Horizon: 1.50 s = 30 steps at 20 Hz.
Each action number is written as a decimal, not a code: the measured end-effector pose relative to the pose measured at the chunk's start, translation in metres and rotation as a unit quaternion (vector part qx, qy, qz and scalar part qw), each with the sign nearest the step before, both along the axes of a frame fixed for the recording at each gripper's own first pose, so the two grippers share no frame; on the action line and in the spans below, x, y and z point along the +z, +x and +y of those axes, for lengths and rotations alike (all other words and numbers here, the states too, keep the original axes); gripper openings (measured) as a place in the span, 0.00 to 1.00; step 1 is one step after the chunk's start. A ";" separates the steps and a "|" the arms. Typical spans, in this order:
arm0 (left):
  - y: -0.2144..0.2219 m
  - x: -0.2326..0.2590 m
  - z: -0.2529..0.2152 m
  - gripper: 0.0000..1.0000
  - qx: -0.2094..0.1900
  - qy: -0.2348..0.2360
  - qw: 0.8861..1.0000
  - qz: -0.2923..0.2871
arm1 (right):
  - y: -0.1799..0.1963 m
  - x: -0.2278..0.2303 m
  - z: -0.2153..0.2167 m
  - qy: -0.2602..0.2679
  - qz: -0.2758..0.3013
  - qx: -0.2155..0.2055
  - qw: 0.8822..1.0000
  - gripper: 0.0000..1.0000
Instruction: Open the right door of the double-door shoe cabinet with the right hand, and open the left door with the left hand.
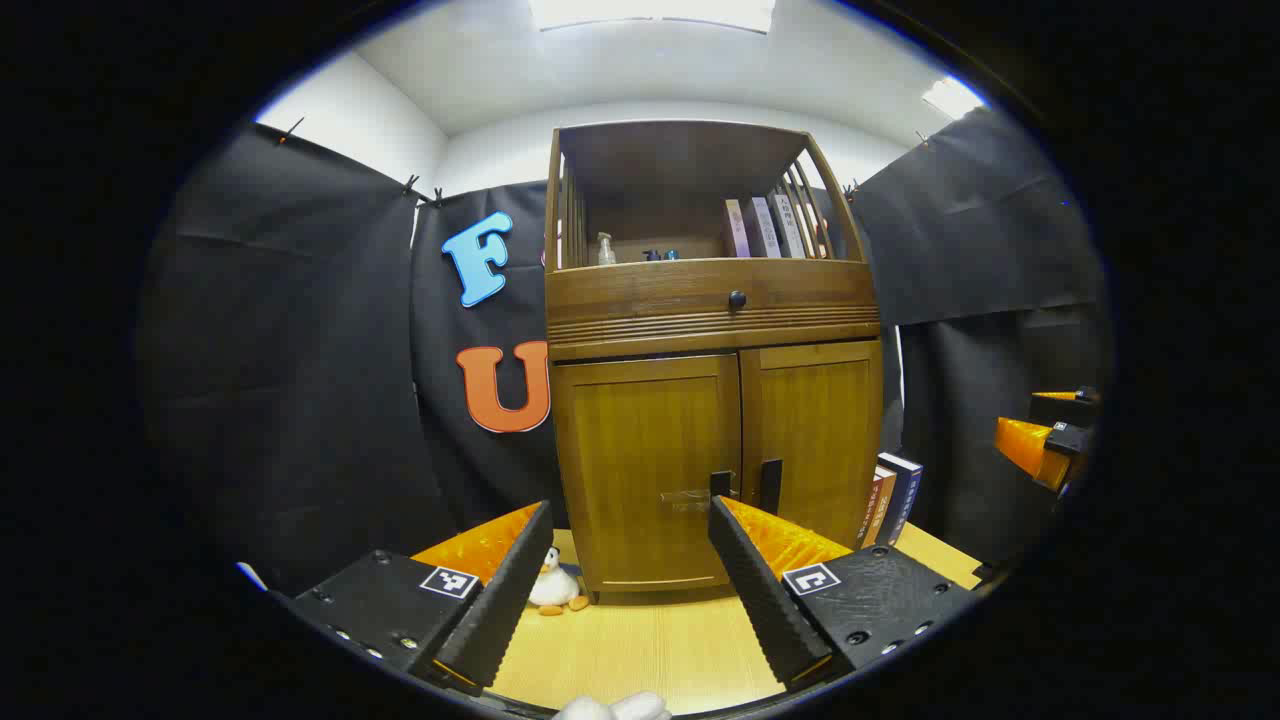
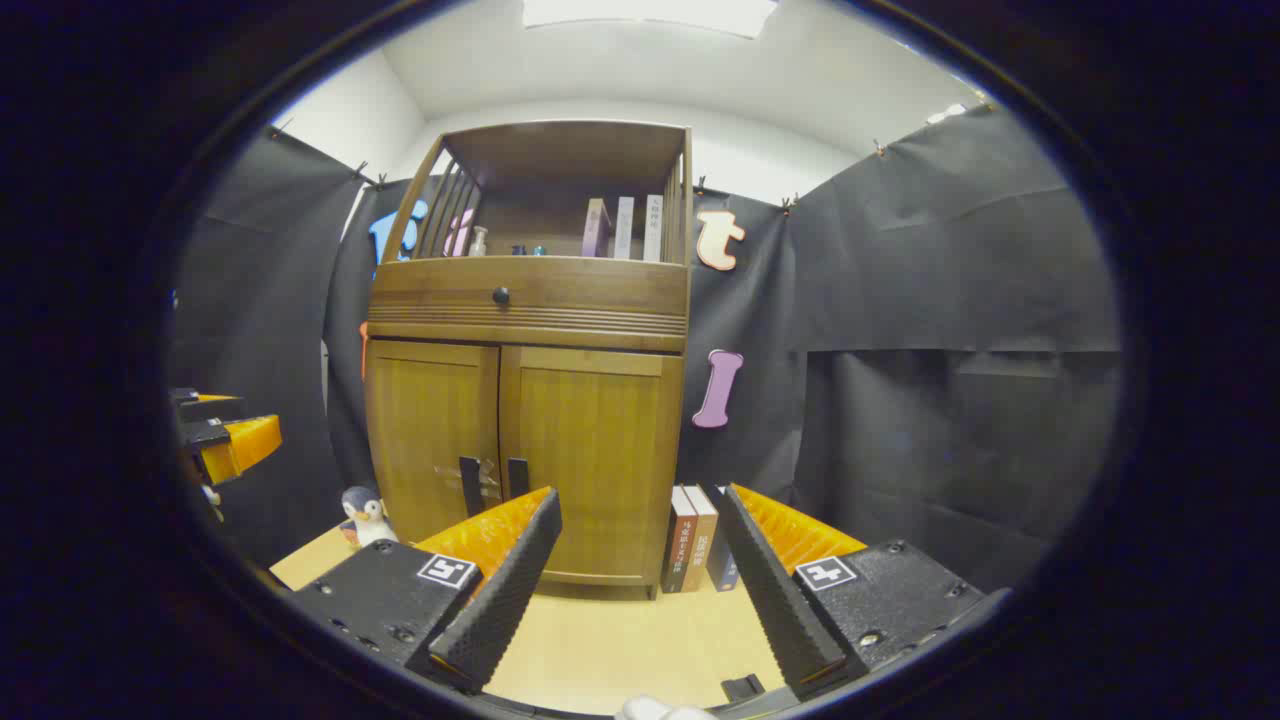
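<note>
The cabinet point(image 1: 715, 350) stands on a pale wooden table point(image 1: 640, 640), against the black cloth wall. Both of its doors are shut: the left door point(image 1: 645, 460) and the right door point(image 1: 820, 440) meet flush at the middle, each with a dark upright handle beside the seam, the left handle point(image 1: 720, 484) and the right handle point(image 1: 770, 486). So neither of the 2 openings has begun, as far as I can judge; everything is left to do.

Above the doors sits a drawer point(image 1: 715, 295) with a round knob, and above that an open shelf with small bottles and a row of books point(image 1: 775, 228). To the right of the cabinet a few more books point(image 2: 700, 538) stand upright on the table, just beside its side panel. To its left sit a toy duck point(image 1: 555, 585) and a toy penguin point(image 2: 365, 515).

The left gripper point(image 1: 625, 585) hangs in front of the cabinet, apart from it, fingers spread wide and holding nothing. The right gripper point(image 2: 640, 585) is likewise short of the cabinet, aimed at its right edge, fingers wide apart and empty. Each still has to reach its handle, close on it and pull.
</note>
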<state>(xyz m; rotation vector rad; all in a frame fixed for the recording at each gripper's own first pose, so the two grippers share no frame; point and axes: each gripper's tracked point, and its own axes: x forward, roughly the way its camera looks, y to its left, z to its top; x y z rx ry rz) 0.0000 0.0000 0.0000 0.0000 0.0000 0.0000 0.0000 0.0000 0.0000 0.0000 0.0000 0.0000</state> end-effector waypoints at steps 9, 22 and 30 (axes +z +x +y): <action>0.004 -0.003 0.011 0.95 0.006 -0.003 1.000 0.009 | 0.012 0.002 0.009 0.008 -0.003 0.002 1.000 1.00; -0.017 -0.035 0.022 0.96 -0.002 0.007 1.000 0.023 | 0.075 -0.042 0.044 -0.011 0.008 0.015 1.000 1.00; -0.036 -0.042 0.048 0.96 0.059 -0.021 0.997 0.042 | 0.196 -0.089 0.112 -0.012 0.048 0.066 0.997 1.00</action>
